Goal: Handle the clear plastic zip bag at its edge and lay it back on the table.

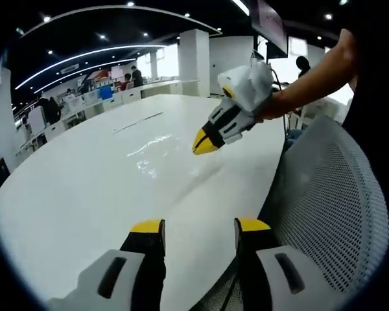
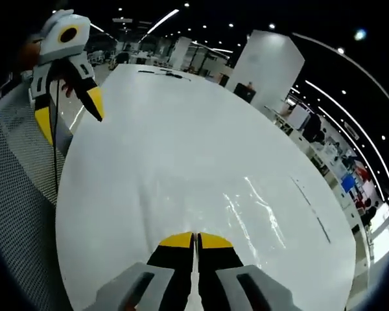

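White table [image 1: 84,188], yellow-tipped black tongs [image 1: 199,228], seemingly clear glossy bag [image 2: 256,210], grey mesh chair [image 1: 330,207].

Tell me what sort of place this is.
Most likely a large open-plan office or lab. A long white table carries the clear plastic zip bag, a mesh office chair stands beside it, and strip ceiling lights run over distant desks with people.

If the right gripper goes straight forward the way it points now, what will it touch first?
Most likely the clear plastic zip bag lying flat on the white table. The right gripper is shut and points low across it. Depth is unclear; its tips may touch the bag's near edge already.
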A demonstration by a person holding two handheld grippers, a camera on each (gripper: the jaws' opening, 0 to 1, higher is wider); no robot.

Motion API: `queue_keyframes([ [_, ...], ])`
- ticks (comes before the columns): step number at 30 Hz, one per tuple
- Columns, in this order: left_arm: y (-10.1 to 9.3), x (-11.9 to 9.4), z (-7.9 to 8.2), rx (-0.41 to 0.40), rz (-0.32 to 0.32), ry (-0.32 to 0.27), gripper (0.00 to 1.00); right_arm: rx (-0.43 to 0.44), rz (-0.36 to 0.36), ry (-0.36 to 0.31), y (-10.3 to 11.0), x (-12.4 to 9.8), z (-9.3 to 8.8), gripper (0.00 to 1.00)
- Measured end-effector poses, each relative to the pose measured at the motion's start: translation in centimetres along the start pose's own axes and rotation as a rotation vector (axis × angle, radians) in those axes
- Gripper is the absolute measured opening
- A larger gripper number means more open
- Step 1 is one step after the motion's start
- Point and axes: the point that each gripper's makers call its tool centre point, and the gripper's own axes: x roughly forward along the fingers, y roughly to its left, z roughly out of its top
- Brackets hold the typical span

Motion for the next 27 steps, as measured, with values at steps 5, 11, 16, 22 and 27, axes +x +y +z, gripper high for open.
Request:
queue_keyframes([
  [5,0.1,0.2,0.2,0.004,0.005,-0.007,0.4,0.001,0.014,0.011,0.3,0.4,-0.3,0.01],
  [11,-0.1,0.4,0.0,0.019,-0.004,-0.012,0.41,0.003,0.03,0.02,0.8,0.6,-0.7,0.06],
  [16,-0.1,0.4,0.0,0.011,-0.008,-0.022,0.42,0.019,0.036,0.012,1.0,0.3,-0.8,0.11],
  [22,-0.3,0.5,-0.2,0.022,-0.013,-0.016,0.42,0.064,0.047,-0.002,1.3,-0.7,-0.8,0.24],
  [27,-0.3,0.5,0.0,0.013,-0.014,-0.024,0.43,0.105,0.032,-0.024,0.9,-1.8,-0.8,0.31],
])
